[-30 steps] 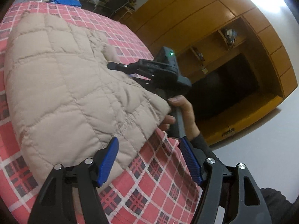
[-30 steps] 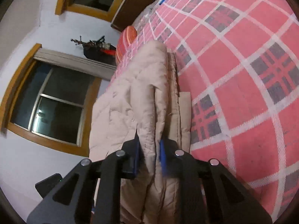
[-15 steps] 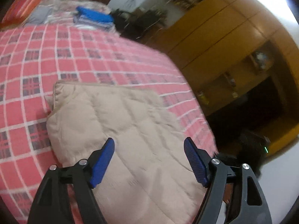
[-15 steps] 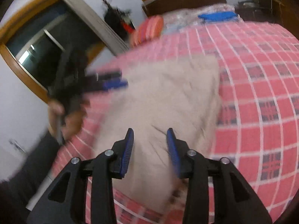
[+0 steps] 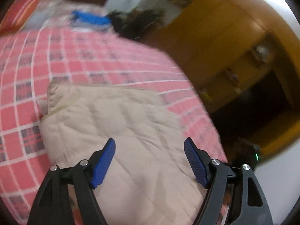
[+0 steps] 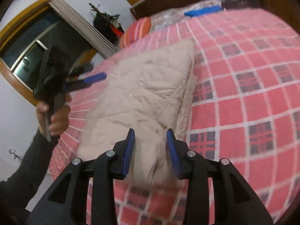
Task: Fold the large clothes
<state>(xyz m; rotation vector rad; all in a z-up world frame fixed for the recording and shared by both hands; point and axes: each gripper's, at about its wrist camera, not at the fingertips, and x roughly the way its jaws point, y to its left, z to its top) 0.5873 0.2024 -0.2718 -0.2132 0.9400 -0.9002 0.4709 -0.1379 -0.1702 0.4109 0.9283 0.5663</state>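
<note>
Plaid bedspread (image 5: 26, 71) fills the background of both views. Left gripper (image 5: 149, 162), jaws wide and empty, hovers over the folded beige jacket (image 5: 120, 131). Right gripper (image 6: 151, 150), which pinched a raised fold a second ago, has let go (jaws now partly apart, holding nothing). Jacket lies flat near the bed edge; this fold appears finished.

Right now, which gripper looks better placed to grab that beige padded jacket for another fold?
Probably the right gripper: its open jaws already straddle the jacket's near edge. The left gripper hovers open above the flat middle.
</note>
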